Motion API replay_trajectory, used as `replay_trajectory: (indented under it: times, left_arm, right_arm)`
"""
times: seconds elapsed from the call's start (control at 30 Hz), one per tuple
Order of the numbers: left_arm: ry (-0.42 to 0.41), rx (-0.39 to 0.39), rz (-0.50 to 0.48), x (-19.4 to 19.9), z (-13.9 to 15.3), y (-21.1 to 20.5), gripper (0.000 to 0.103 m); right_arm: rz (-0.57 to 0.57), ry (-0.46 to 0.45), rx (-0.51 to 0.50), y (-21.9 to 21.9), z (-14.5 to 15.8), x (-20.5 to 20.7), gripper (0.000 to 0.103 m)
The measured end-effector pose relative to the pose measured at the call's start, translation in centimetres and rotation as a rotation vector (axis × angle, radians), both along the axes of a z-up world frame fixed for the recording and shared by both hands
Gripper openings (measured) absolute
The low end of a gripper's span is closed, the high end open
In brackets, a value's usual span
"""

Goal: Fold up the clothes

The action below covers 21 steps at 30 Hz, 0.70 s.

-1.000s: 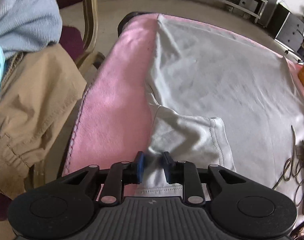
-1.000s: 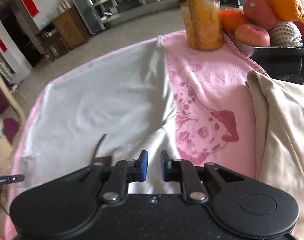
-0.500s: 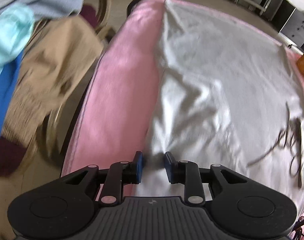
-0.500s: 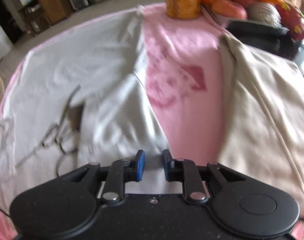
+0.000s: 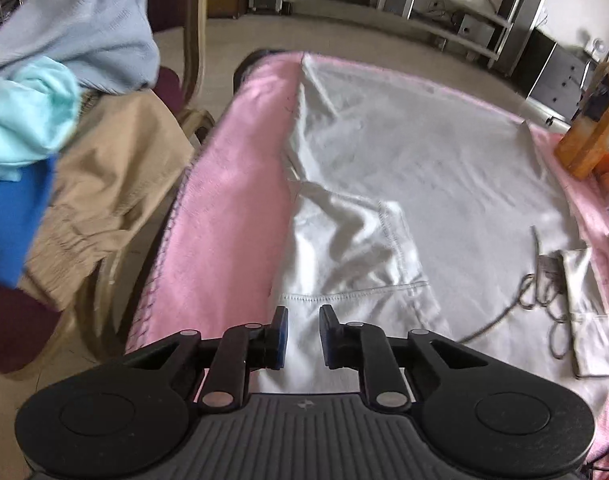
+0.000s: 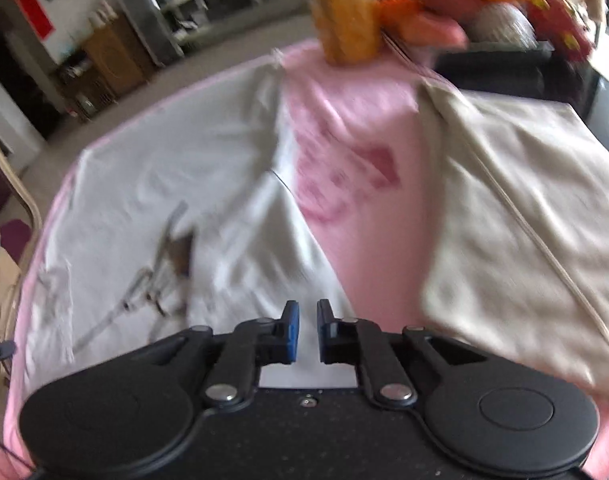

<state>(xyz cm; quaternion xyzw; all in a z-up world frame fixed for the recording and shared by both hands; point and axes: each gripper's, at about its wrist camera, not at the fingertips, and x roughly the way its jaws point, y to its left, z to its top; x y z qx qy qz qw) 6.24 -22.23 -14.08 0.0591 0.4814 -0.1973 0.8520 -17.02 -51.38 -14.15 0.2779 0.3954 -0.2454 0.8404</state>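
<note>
Both claws grip the near hem of a white garment [image 5: 404,168] spread across the pink-covered worktop [image 5: 232,200]: left claw [image 5: 303,334] and right claw [image 6: 305,330] each narrowly pinching cloth. Uneven pulling could likely skew the fold.

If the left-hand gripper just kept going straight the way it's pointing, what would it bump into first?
Probably the white T-shirt itself. The left gripper has shirt fabric between its fingers, and straight ahead lies the folded-in sleeve. Depth is hard to judge in this fisheye view.
</note>
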Motion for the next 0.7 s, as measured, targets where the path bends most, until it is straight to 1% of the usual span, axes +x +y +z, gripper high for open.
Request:
replay_trajectory:
  times: [0.07,0.13,0.27,0.37,0.43,0.5,0.57,0.6,0.67,0.7]
  left_arm:
    - [0.031,0.038,0.010,0.6,-1.3,-0.6,0.016]
    - [0.056,0.055,0.024,0.9,-1.8,-0.5,0.023]
    - [0.095,0.046,0.042,0.7,-1.8,0.5,0.025]
    - [0.096,0.096,0.015,-0.7,-1.5,0.8,0.025]
    - [0.086,0.112,-0.001,-2.1,-0.8,1.7,0.019]
    - [0.065,0.110,-0.015,-3.4,0.1,2.7,0.019]
    - [0.061,0.062,-0.010,-4.3,0.9,4.0,0.019]
    - [0.070,0.034,0.001,-4.4,1.0,4.6,0.019]
    - [0.088,-0.019,0.021,-4.7,1.1,5.7,0.018]
    - [0.092,-0.025,0.020,-4.7,1.0,5.6,0.017]
  right_arm:
    - [0.017,0.021,-0.022,0.2,-0.3,1.3,0.010]
    - [0.028,0.075,-0.018,0.5,-1.1,2.0,0.010]
    - [0.027,0.139,-0.014,1.1,-1.4,1.3,0.009]
    - [0.002,0.159,0.013,1.3,-1.2,-0.3,0.009]
    - [-0.023,0.135,0.032,1.1,-0.6,-1.7,0.010]
    - [-0.047,0.110,0.051,1.0,0.0,-3.2,0.012]
    - [-0.070,0.075,0.077,0.9,0.6,-4.7,0.012]
    - [-0.076,0.041,0.101,0.8,0.9,-5.4,0.012]
    - [-0.073,-0.005,0.133,0.5,1.1,-5.9,0.012]
    - [-0.063,-0.009,0.136,0.7,1.2,-5.8,0.012]
